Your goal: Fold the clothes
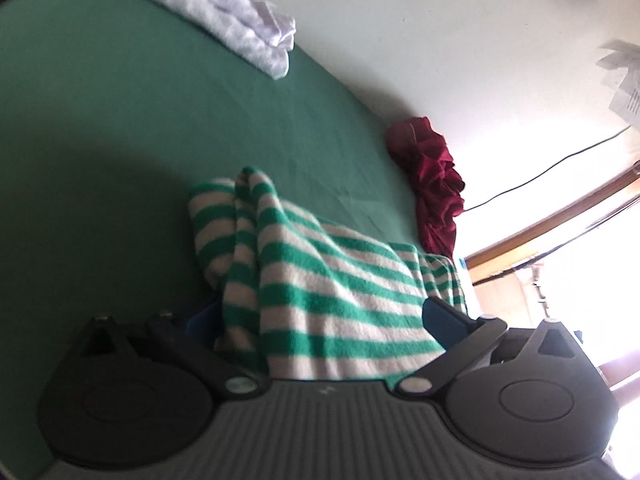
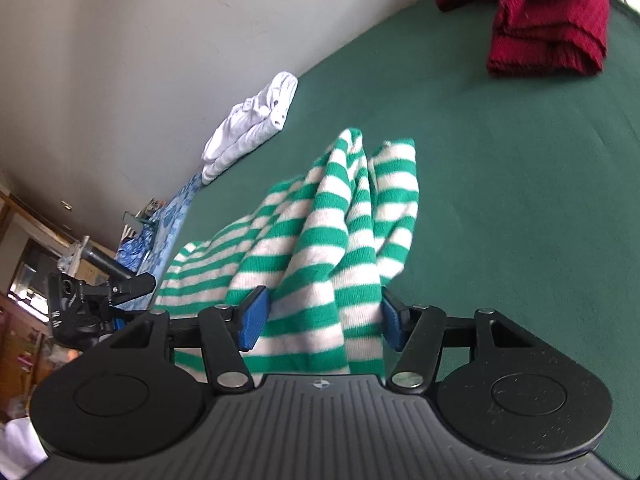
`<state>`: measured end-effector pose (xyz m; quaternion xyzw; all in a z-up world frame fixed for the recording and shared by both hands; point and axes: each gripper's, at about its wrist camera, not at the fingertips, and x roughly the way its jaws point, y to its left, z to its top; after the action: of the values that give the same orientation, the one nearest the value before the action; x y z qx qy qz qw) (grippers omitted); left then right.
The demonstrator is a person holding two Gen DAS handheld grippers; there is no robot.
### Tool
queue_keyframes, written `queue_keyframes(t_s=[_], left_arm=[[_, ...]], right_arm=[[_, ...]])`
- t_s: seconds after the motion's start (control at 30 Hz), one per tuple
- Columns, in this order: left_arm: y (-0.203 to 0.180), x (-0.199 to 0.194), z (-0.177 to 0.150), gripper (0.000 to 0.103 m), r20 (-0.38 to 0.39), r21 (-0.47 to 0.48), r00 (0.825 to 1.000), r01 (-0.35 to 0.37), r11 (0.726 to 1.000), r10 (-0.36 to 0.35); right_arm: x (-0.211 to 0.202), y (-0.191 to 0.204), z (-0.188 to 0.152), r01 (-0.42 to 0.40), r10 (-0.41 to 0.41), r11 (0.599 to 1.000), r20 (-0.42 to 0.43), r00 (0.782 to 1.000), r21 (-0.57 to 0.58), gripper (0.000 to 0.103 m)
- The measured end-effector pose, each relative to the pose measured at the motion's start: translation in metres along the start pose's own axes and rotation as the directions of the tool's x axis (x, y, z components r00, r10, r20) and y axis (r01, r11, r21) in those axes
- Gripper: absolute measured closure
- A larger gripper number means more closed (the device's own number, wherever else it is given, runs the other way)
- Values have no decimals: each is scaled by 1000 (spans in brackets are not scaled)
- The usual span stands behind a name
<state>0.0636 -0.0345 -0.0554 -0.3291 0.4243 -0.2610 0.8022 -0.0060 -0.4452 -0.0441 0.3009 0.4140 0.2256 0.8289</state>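
Note:
A green-and-white striped sweater point(image 1: 320, 280) lies bunched on the green bed sheet point(image 1: 120, 120). My left gripper point(image 1: 320, 316) is open wide. The sweater passes between its spread fingers, and the right blue pad point(image 1: 442, 314) stands clear of the cloth; the left pad is mostly hidden behind a fold. In the right wrist view the striped sweater point(image 2: 332, 220) rises from the sheet point(image 2: 520, 200) into my right gripper point(image 2: 323, 322). Its two blue pads point(image 2: 253, 318) press a thick bunch of the knit from both sides.
A folded white pile point(image 1: 224, 12) point(image 2: 248, 128) lies by the wall. A dark red knit garment point(image 1: 436, 184) point(image 2: 548, 20) is heaped at the far side of the bed. A blue patterned cloth point(image 2: 176, 216) and cluttered furniture lie past the bed's edge.

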Motion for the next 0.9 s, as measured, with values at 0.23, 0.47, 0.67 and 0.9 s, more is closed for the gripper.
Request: queue_keyframes(t_s=[0.23,0.47,0.67,0.9], left_arm=[[2,7,5,2,10,-33,999,38,999,-38],[3,6,8,30,9,-30,1000,-15,999,15],[25,-6,3,37,25,-122,999,31,992,-28],[-8,10,0,41,71,-56,994,-79,995,83]], right_arm=[[13,4,11,-30,30,1000,-19,999,-8,45],[11,3,17,-25,25,1000,-62,998,0,55],[7,-2,15,-25,28,998,-71,997,50,62],[17,8,24,46,-39,997,-109,993,67,70]])
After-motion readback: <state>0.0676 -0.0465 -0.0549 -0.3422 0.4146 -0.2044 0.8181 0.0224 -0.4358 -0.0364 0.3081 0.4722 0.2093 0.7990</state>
